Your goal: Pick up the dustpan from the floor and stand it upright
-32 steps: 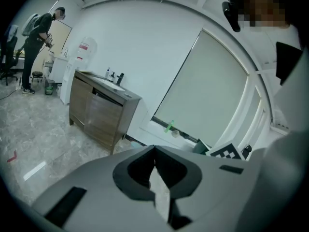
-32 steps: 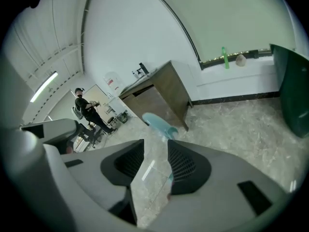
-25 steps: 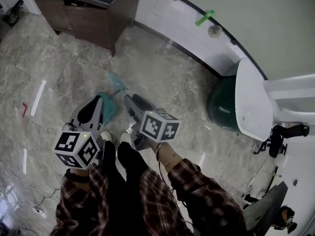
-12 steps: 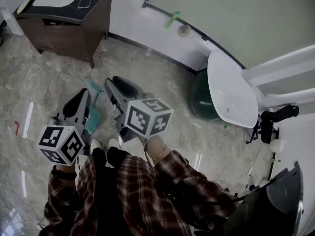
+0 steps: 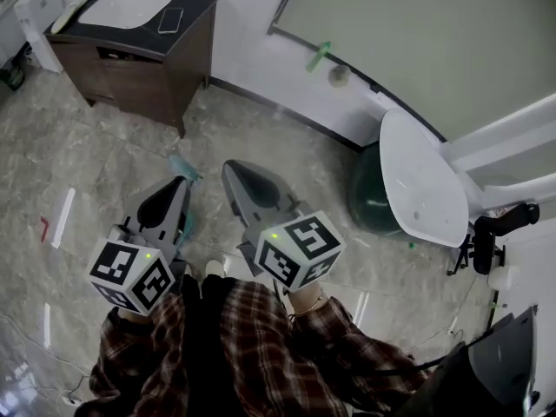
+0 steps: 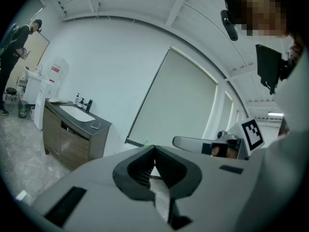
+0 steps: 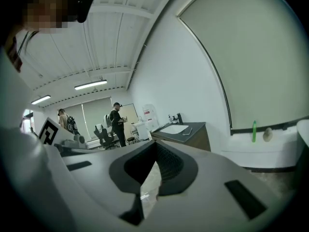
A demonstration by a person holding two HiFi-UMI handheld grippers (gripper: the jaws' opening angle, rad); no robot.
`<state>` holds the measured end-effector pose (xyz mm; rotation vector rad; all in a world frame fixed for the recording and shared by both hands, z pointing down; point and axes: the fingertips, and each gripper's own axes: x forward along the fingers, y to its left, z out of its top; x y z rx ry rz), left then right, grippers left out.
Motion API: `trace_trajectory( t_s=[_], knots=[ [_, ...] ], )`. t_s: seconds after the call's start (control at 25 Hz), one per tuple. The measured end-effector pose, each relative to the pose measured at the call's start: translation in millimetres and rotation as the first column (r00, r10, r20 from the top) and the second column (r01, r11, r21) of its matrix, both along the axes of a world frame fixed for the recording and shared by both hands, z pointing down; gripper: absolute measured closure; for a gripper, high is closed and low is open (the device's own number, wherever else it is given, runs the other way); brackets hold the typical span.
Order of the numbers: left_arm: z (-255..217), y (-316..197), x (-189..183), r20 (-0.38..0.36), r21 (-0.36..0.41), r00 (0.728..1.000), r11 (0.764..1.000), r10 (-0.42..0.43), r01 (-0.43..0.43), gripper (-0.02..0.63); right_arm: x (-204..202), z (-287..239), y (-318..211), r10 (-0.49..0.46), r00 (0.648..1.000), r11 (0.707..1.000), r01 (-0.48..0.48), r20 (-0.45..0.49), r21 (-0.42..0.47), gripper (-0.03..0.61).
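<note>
- The left gripper (image 6: pixel 154 148) is seen with its two grey jaws brought together at the tips; nothing is held between them.
- The right gripper (image 7: pixel 155 143) is likewise closed tip to tip; its jaws have just been closing, and nothing is caught between them.
- In the head view both grippers are held side by side in front of dark red checked flannel sleeves (image 5: pixel 261 354); each is pointed away from the person.
- The teal plastic dustpan (image 5: pixel 183 168) is found down on the grey marbled stone floor (image 5: pixel 87 155), beyond the left gripper's tip and just left of the right gripper's tip; most of it is covered by the left gripper, so it appears to lie flat, though that cannot be settled; it is held by neither gripper.
- A dark brown wooden vanity cabinet (image 5: pixel 130 68) with a white inset basin (image 5: pixel 124 9) is set against the white wall at upper left; a dark rectangular phone (image 5: pixel 170 20) is laid on its top.
- A white oval tabletop (image 5: pixel 421 176) is seen at the right; a dark green round bin (image 5: pixel 367 202) is just beside it.
</note>
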<state>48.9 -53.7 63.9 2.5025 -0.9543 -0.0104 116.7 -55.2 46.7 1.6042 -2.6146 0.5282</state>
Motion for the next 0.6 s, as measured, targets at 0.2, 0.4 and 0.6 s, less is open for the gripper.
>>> trace_trajectory(
  t_s=[0.2,0.4,0.6],
  knots=[
    [-10,-2,-2,0.003,0.021,1.0,1.0,0.009,-0.009,0.603,-8,-13,1,-0.007,1.0,0.998,0.007,-0.013,0.055,0.568],
    [-11,1,-3,0.01,0.029,1.0,0.999,0.015,-0.015,0.603,-9,-2,3,-0.004,1.0,1.0,0.004,-0.01,0.031,0.568],
    [-12,0,-4,0.013,0.029,1.0,1.0,0.011,-0.012,0.603,-11,0,4,-0.015,1.0,1.0,0.015,-0.019,0.025,0.568]
  ],
)
